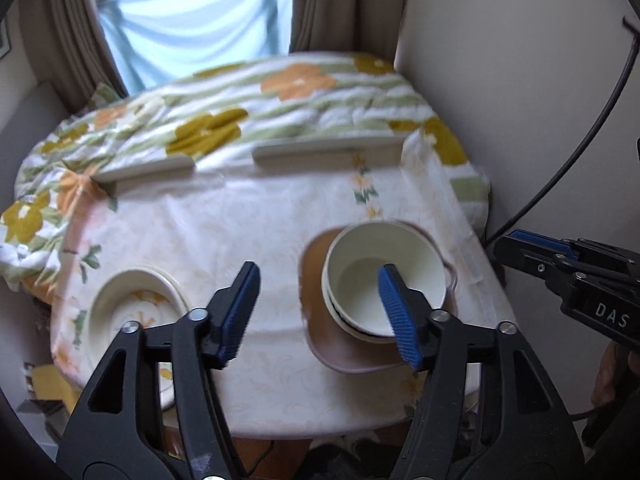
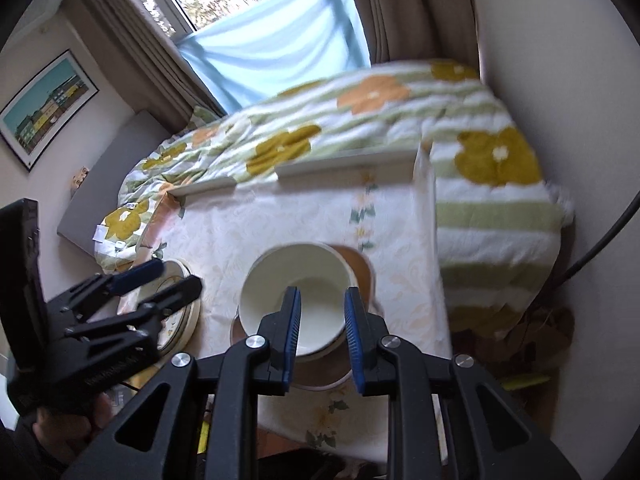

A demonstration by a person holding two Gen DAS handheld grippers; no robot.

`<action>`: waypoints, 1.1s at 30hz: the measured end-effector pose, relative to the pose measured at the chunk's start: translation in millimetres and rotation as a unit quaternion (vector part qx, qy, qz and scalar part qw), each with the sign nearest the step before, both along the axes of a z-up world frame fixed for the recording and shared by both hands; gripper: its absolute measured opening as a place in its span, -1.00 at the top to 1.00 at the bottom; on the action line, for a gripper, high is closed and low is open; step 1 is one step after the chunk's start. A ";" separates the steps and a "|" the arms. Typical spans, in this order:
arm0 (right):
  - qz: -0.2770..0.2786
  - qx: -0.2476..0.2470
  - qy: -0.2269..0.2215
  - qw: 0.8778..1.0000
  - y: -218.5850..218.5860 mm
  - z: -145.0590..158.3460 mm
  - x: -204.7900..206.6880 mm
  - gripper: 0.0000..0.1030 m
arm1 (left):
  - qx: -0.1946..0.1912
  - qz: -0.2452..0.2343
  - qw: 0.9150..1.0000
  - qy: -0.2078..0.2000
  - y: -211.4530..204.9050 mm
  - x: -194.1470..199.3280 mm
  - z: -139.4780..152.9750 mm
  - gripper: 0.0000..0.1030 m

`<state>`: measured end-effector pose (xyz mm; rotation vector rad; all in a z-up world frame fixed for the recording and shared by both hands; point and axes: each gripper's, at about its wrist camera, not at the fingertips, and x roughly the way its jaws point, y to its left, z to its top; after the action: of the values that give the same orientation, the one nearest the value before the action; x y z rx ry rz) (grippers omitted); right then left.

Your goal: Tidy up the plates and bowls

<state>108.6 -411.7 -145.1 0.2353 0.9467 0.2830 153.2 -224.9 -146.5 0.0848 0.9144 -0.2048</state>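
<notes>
A white bowl [image 1: 360,248] [image 2: 272,292] sits nested in a second bowl on a brown plate [image 1: 344,354] [image 2: 360,264] at the table's right side. My left gripper [image 1: 318,276] is open above the table, just left of that stack, with nothing between its fingers. A cream plate with a flower pattern [image 1: 132,312] [image 2: 182,320] lies at the left, partly hidden under the left gripper [image 2: 168,278] in the right wrist view. My right gripper [image 2: 322,300] hovers over the bowl, its pads narrowly apart and touching nothing. The right gripper [image 1: 504,250] also shows at the table's right edge.
The table [image 1: 260,220] wears a pale floral cloth. Two low pale rails [image 1: 328,150] run along its far edge, with a flowered quilt [image 1: 248,96] on a bed behind. A wall [image 1: 500,80] and a black cable [image 1: 592,128] stand close on the right.
</notes>
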 end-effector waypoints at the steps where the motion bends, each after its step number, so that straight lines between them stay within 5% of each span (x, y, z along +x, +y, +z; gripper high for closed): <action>1: -0.002 -0.012 -0.011 1.000 1.0 5.8 -4.2 0.10 | 0.002 0.009 1.000 -0.023 4.9 -6.7 9.8 -0.82; 2: -0.006 -0.023 -0.025 0.999 0.9 12.1 -10.3 -0.58 | 0.007 0.019 0.999 -0.046 9.9 -13.7 18.1 -0.99; 4: -0.011 -0.027 -0.041 0.999 -1.7 17.3 -17.8 -0.98 | 0.010 0.018 0.996 -0.082 17.2 -23.5 30.2 -0.99; 15: -0.069 -0.121 -0.038 0.989 -6.2 6.5 -30.7 -0.98 | 0.012 0.005 1.000 -0.026 36.8 -20.2 -4.9 -0.99; 24: -0.019 -0.131 0.100 0.986 4.3 -61.1 4.7 -0.97 | 0.044 -0.035 0.993 0.104 28.2 14.0 -81.9 -0.99; 27: 0.005 -0.133 0.125 0.983 10.7 -72.6 15.4 -0.78 | 0.059 -0.057 0.989 0.125 21.4 25.0 -92.9 -0.99; 33: 0.055 -0.143 0.198 0.968 24.3 -103.9 34.8 -0.07 | 0.067 -0.089 0.975 0.192 9.4 46.0 -118.7 -0.85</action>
<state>143.4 -387.4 -249.0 -0.0314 1.3845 0.2008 199.2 -215.5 -265.2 0.2606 1.3081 -0.3335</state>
